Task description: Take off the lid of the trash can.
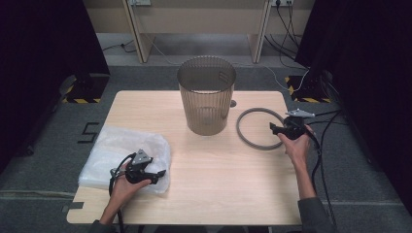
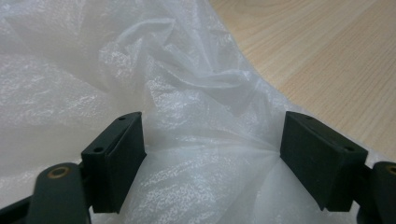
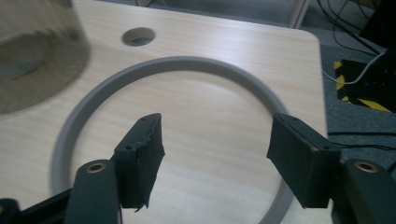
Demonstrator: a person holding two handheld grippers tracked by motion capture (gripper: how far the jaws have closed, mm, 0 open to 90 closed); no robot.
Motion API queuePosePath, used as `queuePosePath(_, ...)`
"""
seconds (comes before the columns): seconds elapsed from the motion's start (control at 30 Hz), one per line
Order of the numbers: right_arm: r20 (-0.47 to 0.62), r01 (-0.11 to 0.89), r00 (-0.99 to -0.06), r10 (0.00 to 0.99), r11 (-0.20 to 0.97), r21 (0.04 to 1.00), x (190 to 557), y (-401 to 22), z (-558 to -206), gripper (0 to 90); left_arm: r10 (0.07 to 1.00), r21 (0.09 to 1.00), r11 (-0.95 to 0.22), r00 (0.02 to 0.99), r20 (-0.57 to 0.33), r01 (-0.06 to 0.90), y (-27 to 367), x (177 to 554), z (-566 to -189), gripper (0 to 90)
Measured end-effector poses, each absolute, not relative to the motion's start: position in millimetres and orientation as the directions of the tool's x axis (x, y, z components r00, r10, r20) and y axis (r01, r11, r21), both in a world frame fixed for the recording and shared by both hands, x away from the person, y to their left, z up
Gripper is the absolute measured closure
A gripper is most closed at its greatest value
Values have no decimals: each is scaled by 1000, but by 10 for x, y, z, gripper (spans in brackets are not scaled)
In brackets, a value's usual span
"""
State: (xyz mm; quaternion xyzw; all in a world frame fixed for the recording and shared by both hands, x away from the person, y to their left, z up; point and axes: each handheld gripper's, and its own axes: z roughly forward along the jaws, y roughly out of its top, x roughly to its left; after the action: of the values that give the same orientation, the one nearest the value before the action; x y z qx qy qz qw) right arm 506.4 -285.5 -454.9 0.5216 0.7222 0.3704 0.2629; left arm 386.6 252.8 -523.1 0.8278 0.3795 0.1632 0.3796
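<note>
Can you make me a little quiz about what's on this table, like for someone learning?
1. True or false: the grey ring sits on top of the mesh bin.
2. What lies under the left gripper? A) a clear plastic bag B) a book C) a cup
3. Fill in: the right gripper has its jaws ____ above the ring.

Key: 1. False, it lies flat on the table beside the bin. 2. A. 3. Open, with nothing between them.
</note>
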Motion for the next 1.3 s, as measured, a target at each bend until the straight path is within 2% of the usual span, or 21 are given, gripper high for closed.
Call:
queuePosePath(0.1, 6, 558, -337, 941, 195, 807, 4920, -2784, -4581, 303, 752, 752, -424, 659, -18, 504, 2528, 3866, -5231, 210)
queuePosePath(0.4, 6, 552, -404, 915, 239, 799, 4537, -2618, -4772, 283, 752, 753, -424, 658, -18, 504, 2528, 3866, -5231, 210)
queuePosePath(0.63, 24, 556, -412, 911, 230, 799, 4339, -2548, -4875, 272, 752, 753, -423, 659, -18, 504, 2528, 3866, -5231, 210)
queuePosePath(0.87, 21, 561, -448, 894, 263, 785, 4187, -2458, -4961, 262, 752, 753, -423, 659, -18, 504, 2528, 3866, -5231, 210)
queuePosePath(1.17, 30, 605, -460, 887, 289, 742, 4071, -2375, -5120, 174, 752, 752, -424, 659, -18, 504, 2528, 3866, -5231, 210)
queuePosePath(1.3, 36, 610, -466, 884, 292, 737, 4017, -2371, -5149, 171, 752, 752, -423, 659, -19, 505, 2528, 3866, -5230, 210)
